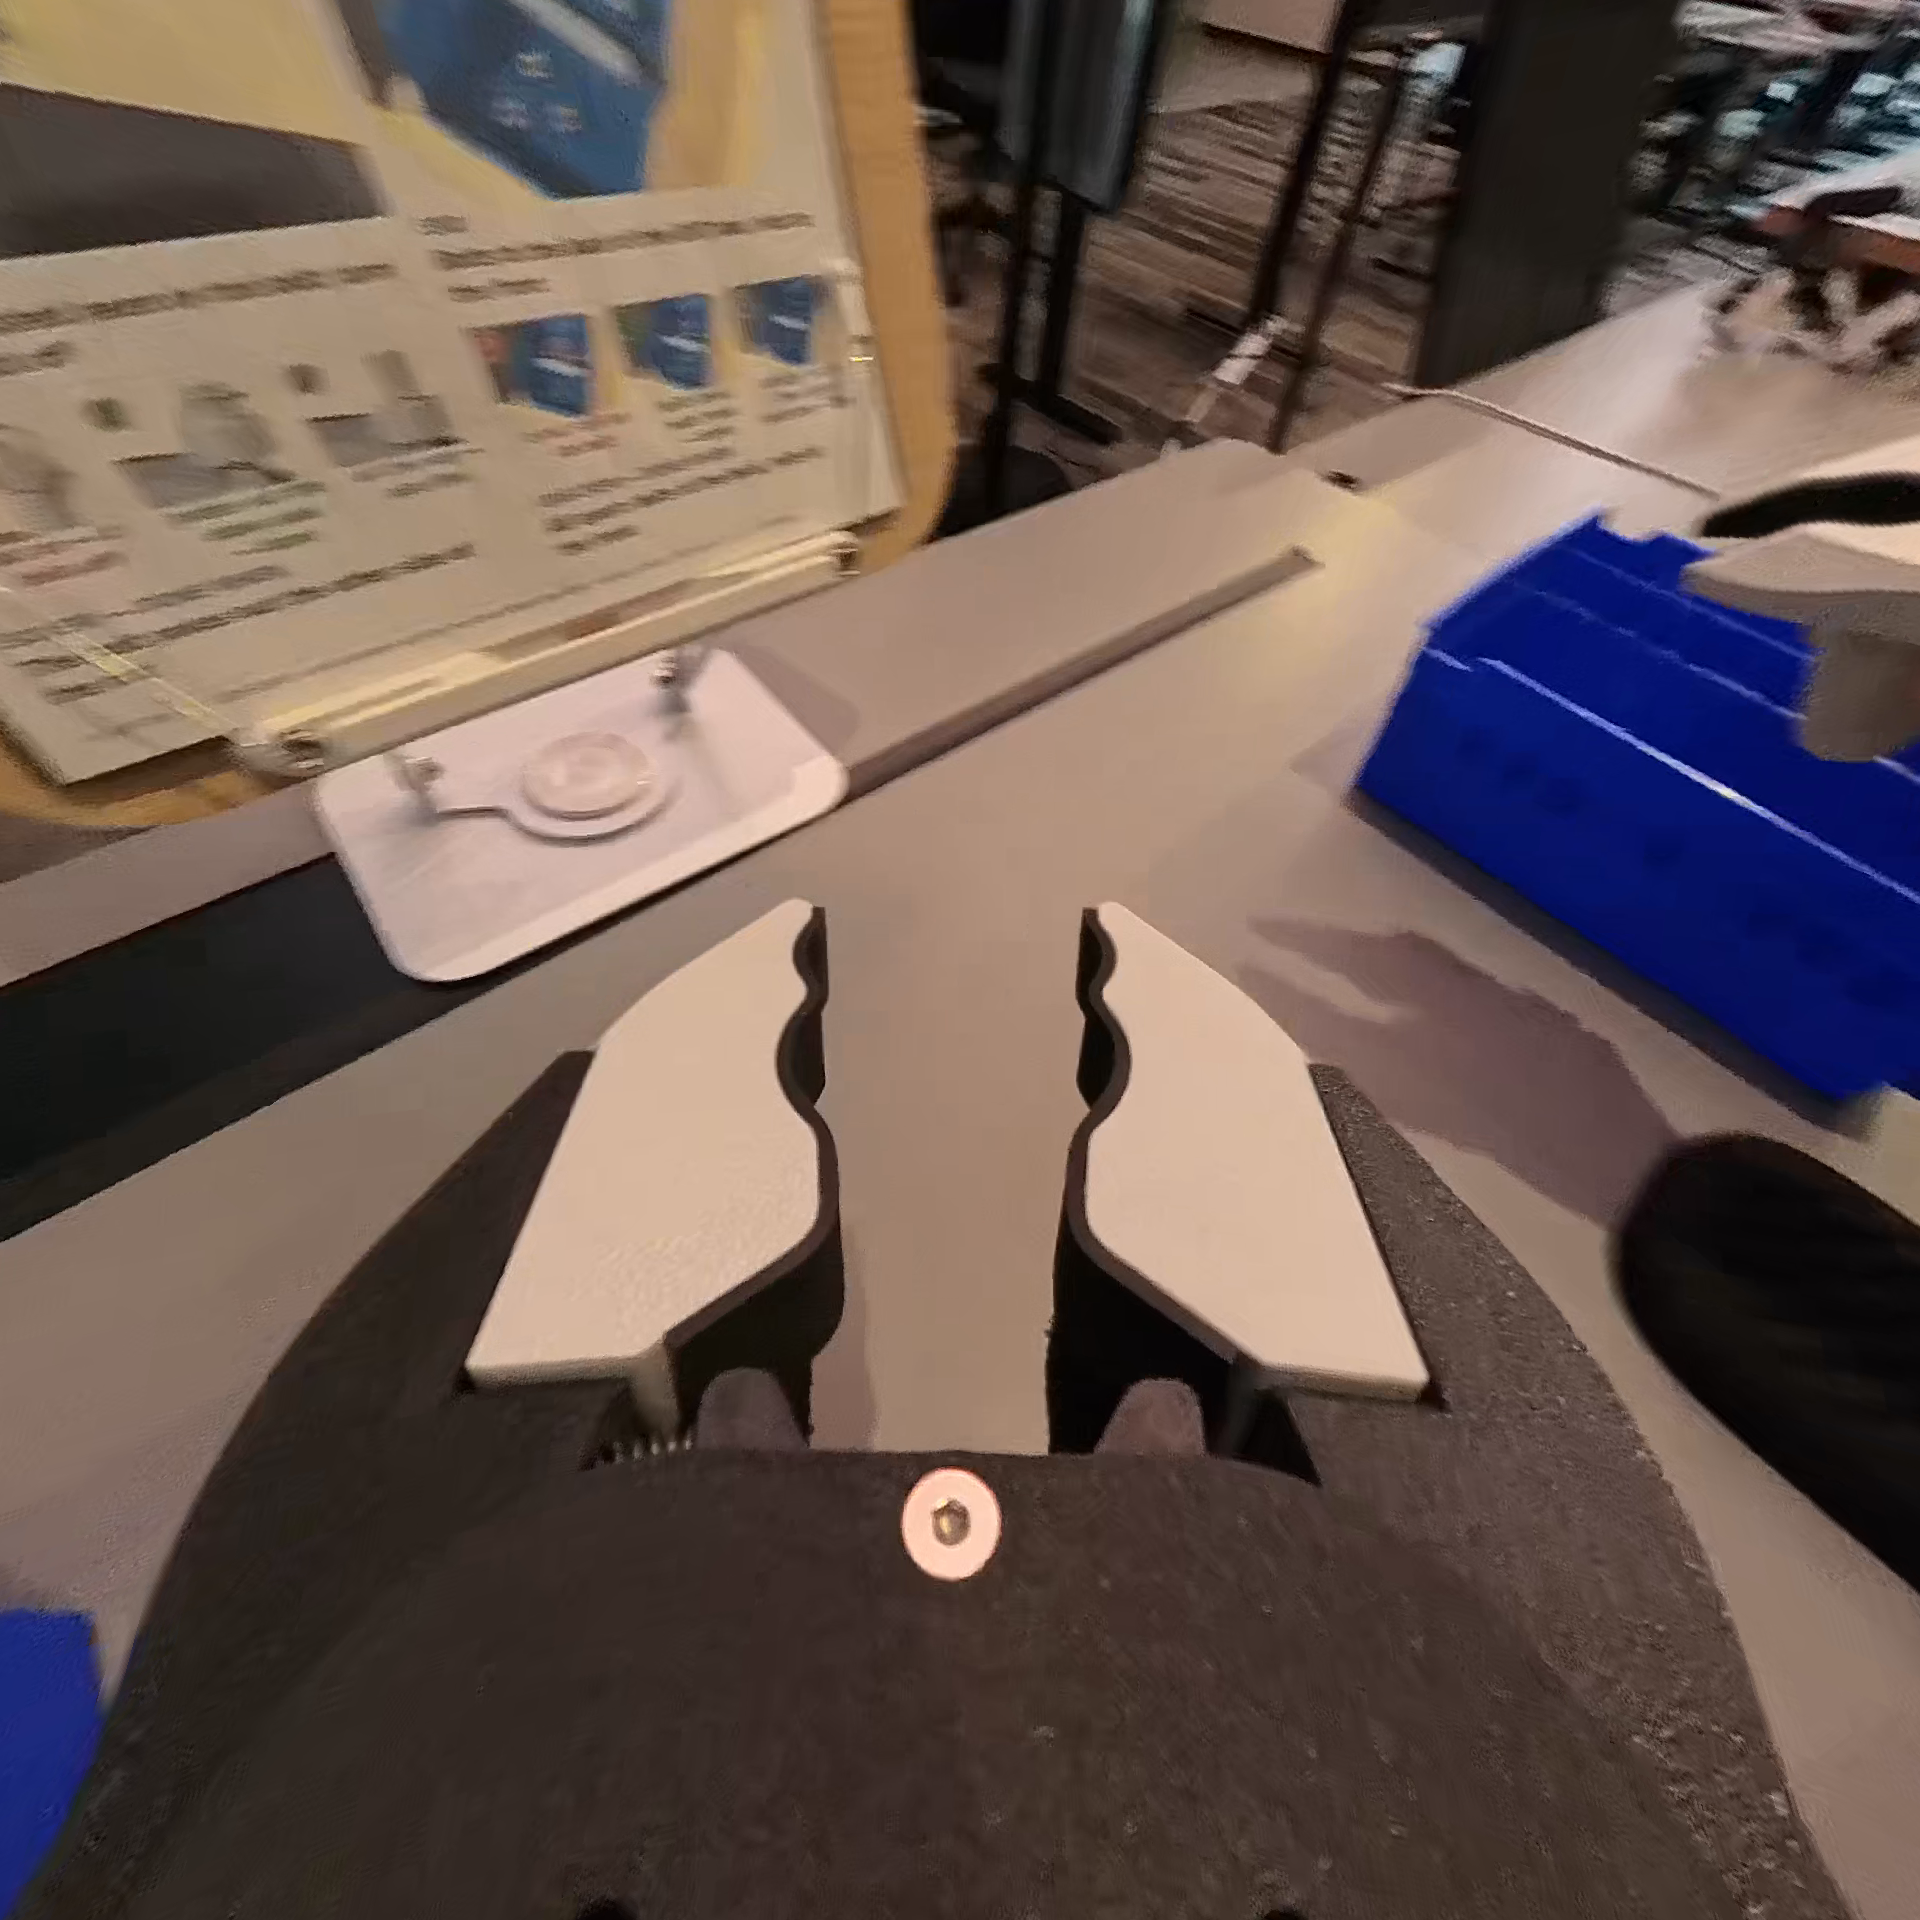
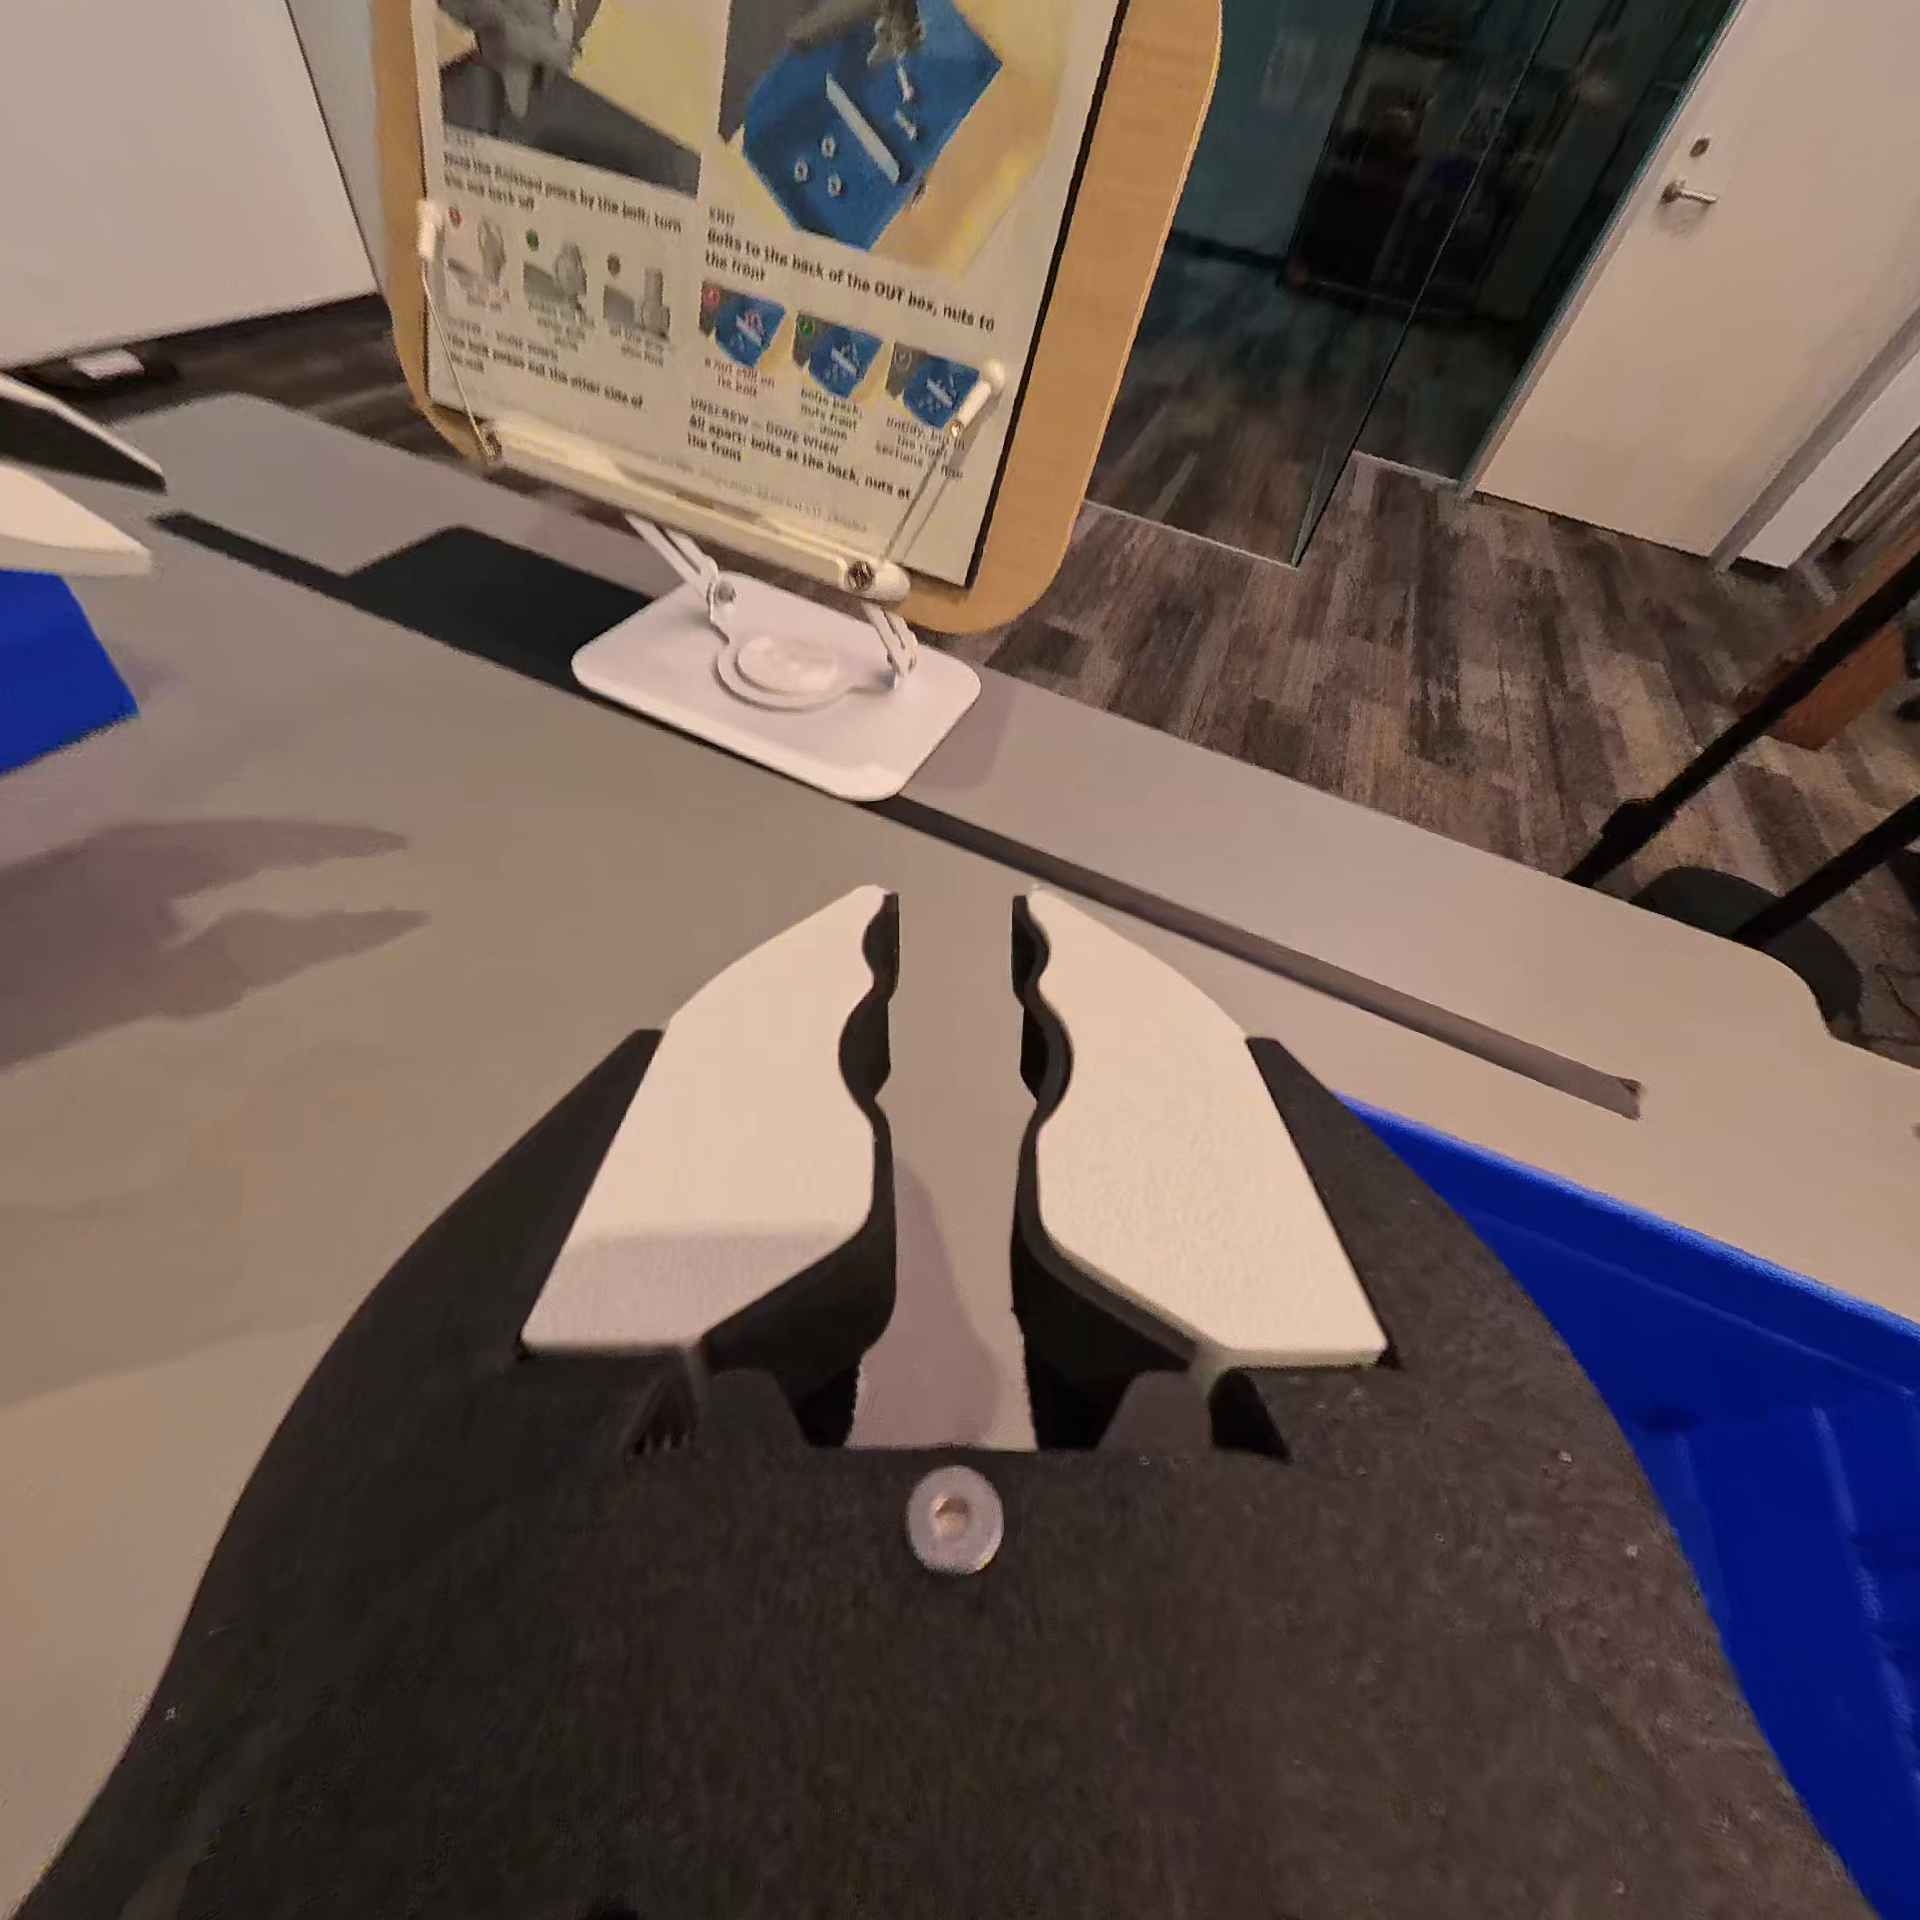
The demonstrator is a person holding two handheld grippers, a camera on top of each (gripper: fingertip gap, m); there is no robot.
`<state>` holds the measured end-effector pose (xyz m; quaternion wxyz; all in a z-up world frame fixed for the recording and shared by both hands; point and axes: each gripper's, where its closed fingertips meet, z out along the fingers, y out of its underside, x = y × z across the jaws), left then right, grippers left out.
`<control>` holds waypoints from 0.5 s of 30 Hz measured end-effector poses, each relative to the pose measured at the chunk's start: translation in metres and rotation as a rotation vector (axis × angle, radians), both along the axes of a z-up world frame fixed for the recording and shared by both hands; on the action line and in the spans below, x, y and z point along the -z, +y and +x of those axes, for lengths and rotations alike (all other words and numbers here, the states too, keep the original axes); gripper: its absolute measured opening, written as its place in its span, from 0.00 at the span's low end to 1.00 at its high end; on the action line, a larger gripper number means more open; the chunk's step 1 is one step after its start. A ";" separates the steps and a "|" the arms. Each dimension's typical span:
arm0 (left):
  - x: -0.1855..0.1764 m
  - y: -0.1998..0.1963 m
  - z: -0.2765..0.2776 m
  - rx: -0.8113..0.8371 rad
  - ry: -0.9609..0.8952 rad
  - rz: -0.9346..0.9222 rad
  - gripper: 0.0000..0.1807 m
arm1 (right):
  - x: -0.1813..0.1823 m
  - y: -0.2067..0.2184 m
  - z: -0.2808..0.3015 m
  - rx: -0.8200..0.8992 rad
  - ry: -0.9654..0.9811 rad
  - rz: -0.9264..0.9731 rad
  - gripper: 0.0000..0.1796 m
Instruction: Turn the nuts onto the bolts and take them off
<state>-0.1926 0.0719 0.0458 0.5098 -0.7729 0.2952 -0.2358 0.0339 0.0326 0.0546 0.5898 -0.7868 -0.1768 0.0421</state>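
Left gripper (image 1: 951,920): jaws released, a wide gap between the 2 pale fingers, only bare grey tabletop (image 1: 1039,727) in the gap.
Right gripper (image 2: 954,902): jaws parted more narrowly, nothing between them, above the same tabletop.
Blue bin (image 1: 1621,769): ahead and to the right of the left jaws, with inner dividers; the other gripper's pale finger shows over its far end.
Second blue bin (image 2: 1714,1382): just beside the right jaws, on their right side.
Nuts and bolts: none can be made out; perhaps inside the bins, whose contents are blurred or out of sight.
Instruction card (image 2: 727,260): on a white stand (image 2: 779,686), straight ahead of the right jaws, ahead-left of the left ones.
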 end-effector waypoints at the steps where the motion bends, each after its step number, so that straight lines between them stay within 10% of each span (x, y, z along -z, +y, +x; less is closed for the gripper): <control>1: -0.006 -0.011 0.007 0.036 -0.001 0.001 0.25 | 0.003 -0.006 0.006 0.006 -0.025 -0.027 0.11; 9: -0.046 -0.052 -0.021 -0.059 0.168 0.138 0.26 | 0.006 -0.070 0.150 0.199 -0.222 -0.251 0.08; 15: -0.017 -0.080 -0.187 -0.550 0.506 0.121 0.18 | 0.033 -0.093 0.270 0.351 -0.225 -0.440 0.13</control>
